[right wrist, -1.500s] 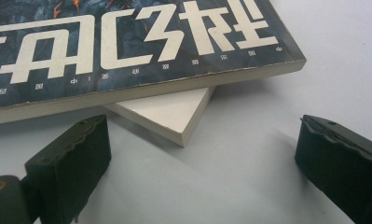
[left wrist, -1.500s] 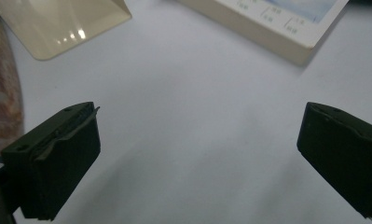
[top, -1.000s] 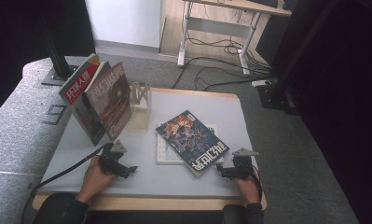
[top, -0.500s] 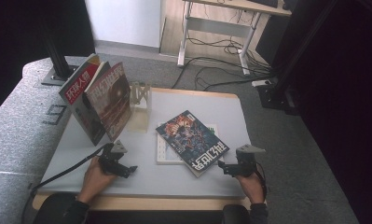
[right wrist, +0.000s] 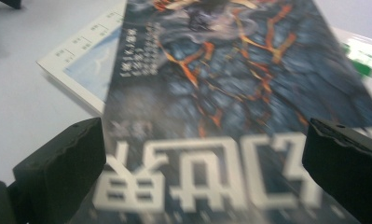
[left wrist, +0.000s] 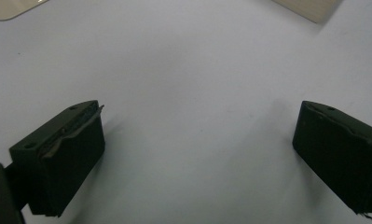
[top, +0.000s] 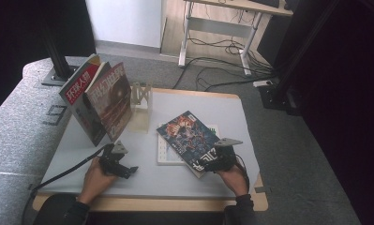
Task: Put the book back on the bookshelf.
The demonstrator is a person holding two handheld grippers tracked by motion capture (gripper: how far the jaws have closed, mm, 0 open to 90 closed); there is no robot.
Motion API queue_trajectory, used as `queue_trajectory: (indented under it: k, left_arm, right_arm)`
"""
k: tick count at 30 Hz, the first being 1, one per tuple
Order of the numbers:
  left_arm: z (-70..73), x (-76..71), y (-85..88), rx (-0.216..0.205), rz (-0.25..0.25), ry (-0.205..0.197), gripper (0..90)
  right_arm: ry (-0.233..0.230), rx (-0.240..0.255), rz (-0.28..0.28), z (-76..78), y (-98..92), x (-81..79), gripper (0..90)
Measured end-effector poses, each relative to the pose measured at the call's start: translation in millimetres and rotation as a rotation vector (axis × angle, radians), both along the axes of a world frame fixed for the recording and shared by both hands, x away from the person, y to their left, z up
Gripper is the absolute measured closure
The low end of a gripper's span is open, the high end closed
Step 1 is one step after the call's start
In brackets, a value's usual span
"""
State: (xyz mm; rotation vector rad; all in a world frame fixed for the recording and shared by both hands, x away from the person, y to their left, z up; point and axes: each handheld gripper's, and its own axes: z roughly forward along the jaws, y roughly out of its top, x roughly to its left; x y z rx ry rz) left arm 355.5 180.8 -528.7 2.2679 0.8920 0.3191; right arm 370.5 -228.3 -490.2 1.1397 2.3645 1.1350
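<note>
A pale grey table top is seen beneath two upright red-covered magazines (leaning at its far left). A dark magazine with orange lava-like cover art lies flat atop a white gridded board. The right gripper is held at its near edge, jaws spread wide either side, gripping nothing. The left gripper is likewise wide open over bare table.

red magazine title: 环球人物; other covers' characters unreadable.
</note>
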Motion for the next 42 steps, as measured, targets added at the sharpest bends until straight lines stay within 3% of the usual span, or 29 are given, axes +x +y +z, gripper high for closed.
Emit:
queue_trajectory:
  k: [9,16,20,34,38,41,42]
  left_arm:
    - [-0.1,0.0,-0.1,-0.001,0.001,0.001,2.1]
    - [0.0,0.0,0.0,0.0,0.001,0.0,2.1]
    - [-0.1,0.0,0.0,-0.001,0.001,0.0,2.1]
    - [-0.1,0.0,-0.1,-0.002,0.001,0.001,2.1]
    - [-0.1,0.0,0.0,-0.002,0.001,0.001,2.1]
    - [-0.1,0.0,0.0,-0.002,0.001,0.001,2.1]
    - [-0.1,0.0,0.0,-0.002,0.001,0.001,2.1]
  right_arm:
    - [0.017,-0.056,0.052,-7.8,37.2,11.5,0.0]
    - [-0.003,-0.122,0.04,-14.8,51.7,13.0,0.0]
    - [-0.009,-0.158,0.028,-19.6,51.2,12.9,0.7]
    - [-0.001,-0.131,0.021,-19.6,29.9,10.3,0.7]
    - [0.007,-0.123,0.034,-19.1,24.1,10.3,0.8]
    - [-0.001,-0.159,0.07,-17.4,25.6,9.6,3.1]
    - [-0.001,-0.151,0.085,-16.1,25.6,9.8,3.3]
